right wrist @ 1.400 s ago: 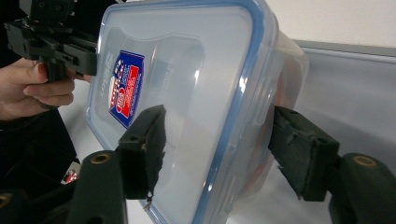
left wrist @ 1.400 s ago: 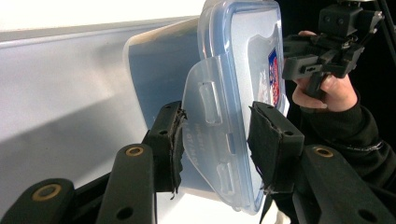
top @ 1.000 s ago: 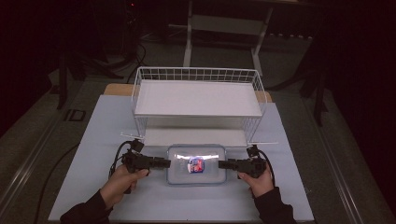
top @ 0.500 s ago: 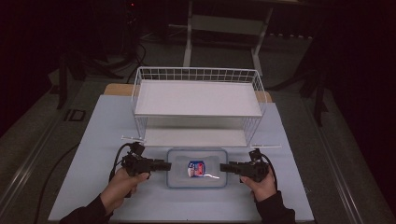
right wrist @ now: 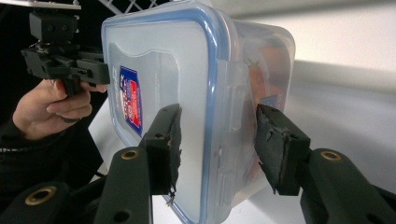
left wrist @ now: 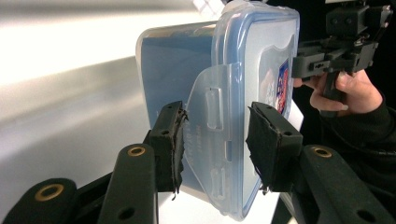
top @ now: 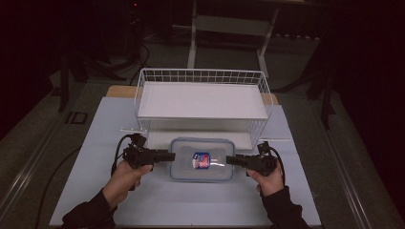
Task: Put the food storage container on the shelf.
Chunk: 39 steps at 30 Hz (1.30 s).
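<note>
Behind the lidded container [top: 202, 159] stands a wire basket [top: 203, 106].

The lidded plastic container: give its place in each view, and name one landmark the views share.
High view: the lidded plastic container lies low centre, before the white wire basket.
Left gripper view: centre, side flap between the fingers.
Right gripper view: centre, edge between the fingers.
Shared landmark: its red and blue label.
</note>
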Each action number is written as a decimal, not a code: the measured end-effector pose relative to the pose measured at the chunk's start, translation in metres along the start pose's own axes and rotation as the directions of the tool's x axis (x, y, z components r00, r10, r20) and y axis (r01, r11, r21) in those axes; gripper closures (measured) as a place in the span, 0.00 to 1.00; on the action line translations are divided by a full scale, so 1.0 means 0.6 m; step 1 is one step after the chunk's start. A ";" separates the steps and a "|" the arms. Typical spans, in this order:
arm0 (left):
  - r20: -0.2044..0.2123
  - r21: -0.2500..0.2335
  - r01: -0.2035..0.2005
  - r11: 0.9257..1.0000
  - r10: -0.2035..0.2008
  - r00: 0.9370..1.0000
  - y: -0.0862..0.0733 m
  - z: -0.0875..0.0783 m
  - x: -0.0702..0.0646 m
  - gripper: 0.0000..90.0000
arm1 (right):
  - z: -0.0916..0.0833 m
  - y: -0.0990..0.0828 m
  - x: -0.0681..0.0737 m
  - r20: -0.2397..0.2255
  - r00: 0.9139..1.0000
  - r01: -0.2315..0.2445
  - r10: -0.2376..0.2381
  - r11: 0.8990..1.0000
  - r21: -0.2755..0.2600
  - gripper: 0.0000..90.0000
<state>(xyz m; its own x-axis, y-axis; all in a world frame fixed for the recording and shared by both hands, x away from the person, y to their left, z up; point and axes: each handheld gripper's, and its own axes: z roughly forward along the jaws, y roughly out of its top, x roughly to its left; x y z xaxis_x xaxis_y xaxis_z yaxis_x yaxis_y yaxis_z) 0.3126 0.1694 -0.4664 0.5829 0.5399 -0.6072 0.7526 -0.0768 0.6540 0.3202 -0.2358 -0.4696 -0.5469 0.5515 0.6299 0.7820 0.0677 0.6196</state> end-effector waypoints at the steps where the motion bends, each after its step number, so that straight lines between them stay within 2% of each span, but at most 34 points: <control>1: -0.001 -0.010 -0.002 1.000 0.002 1.000 0.004 -0.001 0.000 0.62 | 0.000 0.006 0.000 -0.003 1.000 0.000 0.000 1.000 -0.004 0.58; 7: -0.015 -0.056 -0.014 0.998 0.013 1.000 0.024 0.000 0.000 0.62 | 0.000 0.039 -0.003 0.001 1.000 0.027 -0.027 0.999 -0.029 0.57; 12: -0.013 -0.067 -0.006 0.998 0.005 1.000 0.030 0.008 0.015 0.62 | 0.005 0.058 -0.012 0.011 0.999 0.043 -0.042 0.999 -0.028 0.57; 18: -0.049 -0.105 -0.056 0.993 0.051 0.998 0.019 0.015 0.020 0.62 | 0.019 0.057 -0.031 0.005 0.999 0.040 -0.040 0.999 -0.034 0.57; 19: -0.045 -0.104 -0.047 0.994 0.042 0.998 0.016 0.018 0.022 0.62 | 0.020 0.055 -0.032 0.005 0.999 0.046 -0.045 0.998 -0.034 0.57; 23: -0.072 -0.060 -0.055 0.997 0.051 0.996 0.004 0.036 0.028 0.61 | 0.025 0.048 -0.040 0.027 0.998 0.057 -0.057 0.998 -0.012 0.57; 27: -0.062 -0.049 -0.032 0.998 0.029 0.998 -0.002 0.050 0.038 0.61 | 0.027 0.045 -0.050 0.044 0.997 0.066 -0.065 0.998 -0.017 0.57; 31: -0.075 -0.061 -0.023 0.998 0.019 0.997 0.002 0.061 0.041 0.60 | 0.028 0.045 -0.061 0.053 0.997 0.050 -0.049 0.998 -0.025 0.57; 33: -0.081 -0.067 -0.039 0.997 0.034 0.996 0.005 0.065 0.045 0.60 | 0.029 0.046 -0.066 0.058 0.997 0.048 -0.046 0.998 -0.035 0.57; 39: -0.118 -0.102 -0.051 0.993 0.038 0.992 0.012 0.077 0.052 0.59 | 0.036 0.049 -0.077 0.074 0.995 0.064 -0.060 0.997 -0.054 0.57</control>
<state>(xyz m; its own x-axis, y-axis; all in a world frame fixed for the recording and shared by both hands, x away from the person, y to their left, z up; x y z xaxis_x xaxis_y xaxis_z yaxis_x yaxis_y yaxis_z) 0.3505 0.1471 -0.5015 0.5710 0.6318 -0.5242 0.6869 -0.0180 0.7265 0.3750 -0.2412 -0.4904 -0.5690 0.6067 0.5552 0.7283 0.0581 0.6828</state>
